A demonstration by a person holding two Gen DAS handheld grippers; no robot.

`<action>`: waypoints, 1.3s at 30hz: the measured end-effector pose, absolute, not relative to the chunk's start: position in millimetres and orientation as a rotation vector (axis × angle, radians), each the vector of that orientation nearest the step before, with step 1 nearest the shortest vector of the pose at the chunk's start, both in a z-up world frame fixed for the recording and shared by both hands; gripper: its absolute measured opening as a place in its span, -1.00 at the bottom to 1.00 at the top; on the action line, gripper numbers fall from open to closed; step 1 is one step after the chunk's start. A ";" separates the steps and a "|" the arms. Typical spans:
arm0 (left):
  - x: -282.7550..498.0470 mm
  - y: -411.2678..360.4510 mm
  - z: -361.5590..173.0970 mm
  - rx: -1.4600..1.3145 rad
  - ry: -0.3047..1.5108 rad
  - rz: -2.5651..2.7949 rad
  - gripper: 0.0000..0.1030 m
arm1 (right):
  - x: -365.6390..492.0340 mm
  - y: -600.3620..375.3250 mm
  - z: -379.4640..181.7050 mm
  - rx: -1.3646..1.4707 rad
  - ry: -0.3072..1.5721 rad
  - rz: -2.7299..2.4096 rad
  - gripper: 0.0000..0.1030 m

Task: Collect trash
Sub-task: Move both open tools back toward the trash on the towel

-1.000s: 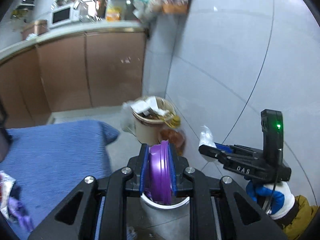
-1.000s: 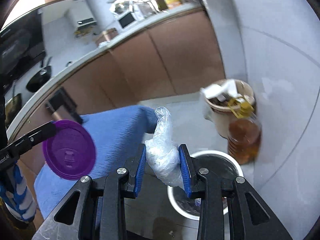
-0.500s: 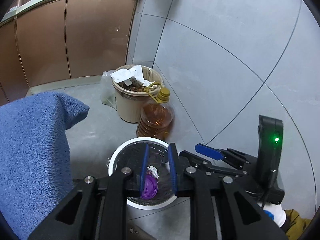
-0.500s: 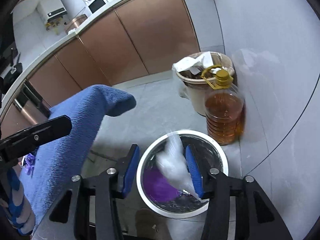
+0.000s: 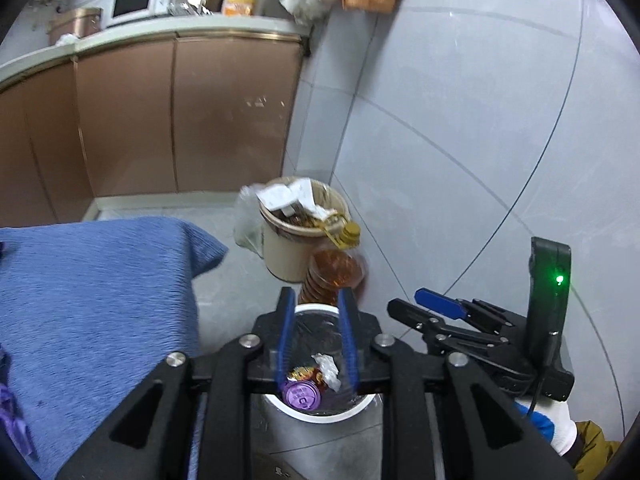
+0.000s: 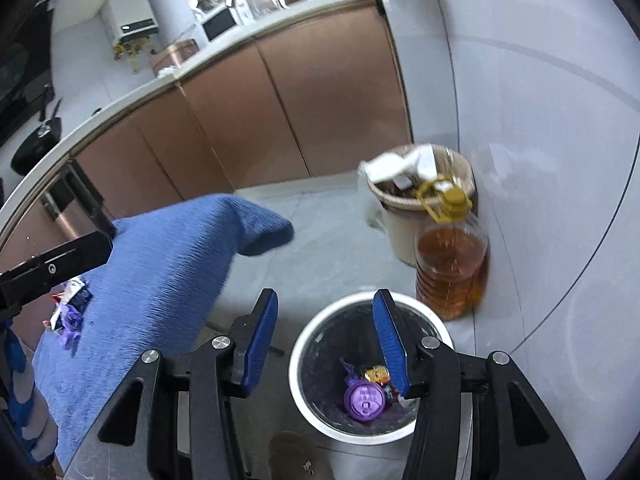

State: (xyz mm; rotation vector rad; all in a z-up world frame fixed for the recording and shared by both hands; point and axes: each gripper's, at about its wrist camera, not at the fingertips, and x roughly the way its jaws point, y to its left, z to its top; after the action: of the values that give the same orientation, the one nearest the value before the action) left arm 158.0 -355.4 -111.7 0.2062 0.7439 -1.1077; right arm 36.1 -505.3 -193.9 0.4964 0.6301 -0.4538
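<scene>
A white-rimmed trash bin (image 5: 320,416) (image 6: 298,364) stands on the floor right below both grippers. Inside it lie a purple lid (image 5: 302,396) (image 6: 365,398), a crumpled clear plastic piece (image 5: 329,369) and a small wrapper (image 6: 376,373). My left gripper (image 5: 315,300) hangs over the bin with its jaws opening and nothing between them. My right gripper (image 6: 325,300) is open and empty above the bin's left rim. In the left wrist view the right gripper (image 5: 416,305) shows at the right, held by a gloved hand (image 5: 556,428).
A beige bucket (image 5: 288,256) (image 6: 400,224) stuffed with paper stands by the tiled wall, an oil bottle (image 5: 336,274) (image 6: 452,268) beside it. A blue cloth-covered table (image 5: 92,300) (image 6: 160,280) is at the left, wrappers (image 6: 68,312) on it. Brown cabinets behind.
The purple lid left my left gripper and the plastic bag left my right gripper; both now lie in the bin. Both grippers opened, dipped towards the bin and rose again.
</scene>
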 end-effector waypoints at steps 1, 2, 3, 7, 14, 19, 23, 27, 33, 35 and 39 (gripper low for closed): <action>157.4 -348.5 -107.3 0.197 0.733 -1.099 -0.26 | 36.1 -500.1 -186.5 0.485 0.618 -0.448 -0.04; 157.1 -338.6 -101.5 0.181 0.716 -1.086 -0.04 | 35.8 -493.4 -177.1 0.472 0.604 -0.438 -0.04; 156.3 -327.0 -94.5 0.160 0.696 -1.071 0.04 | 35.7 -488.3 -170.2 0.462 0.593 -0.431 -0.04; 156.2 -287.7 -72.8 0.105 0.650 -1.023 0.05 | 35.9 -463.9 -139.7 0.414 0.547 -0.393 -0.04; 154.1 -207.3 -44.4 0.039 0.552 -0.879 0.05 | 38.1 -415.3 -90.8 0.333 0.475 -0.313 -0.03; 153.3 -148.3 -32.7 0.000 0.520 -0.786 0.05 | 40.0 -380.2 -61.4 0.278 0.435 -0.260 -0.03; 149.1 -99.2 -25.6 -0.004 0.478 -0.705 0.05 | 41.6 -354.0 -42.6 0.247 0.410 -0.218 -0.03; 143.8 -49.0 -19.7 -0.008 0.445 -0.630 0.05 | 43.5 -329.9 -27.7 0.220 0.395 -0.175 -0.01; 148.3 21.7 -21.7 -0.018 0.432 -0.501 0.05 | 50.8 -303.2 -18.0 0.190 0.388 -0.119 0.01; 152.3 41.2 -25.2 -0.030 0.436 -0.464 0.05 | 55.4 -295.6 -16.0 0.187 0.390 -0.096 0.01; 161.8 70.9 -34.3 -0.056 0.444 -0.404 0.05 | 69.8 -282.9 -16.1 0.180 0.408 -0.052 0.01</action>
State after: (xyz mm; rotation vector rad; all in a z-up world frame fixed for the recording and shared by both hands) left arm 161.8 70.9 -34.3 -0.0563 0.4435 -0.4037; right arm 69.8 -282.9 -16.1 0.1800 0.4081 -0.0524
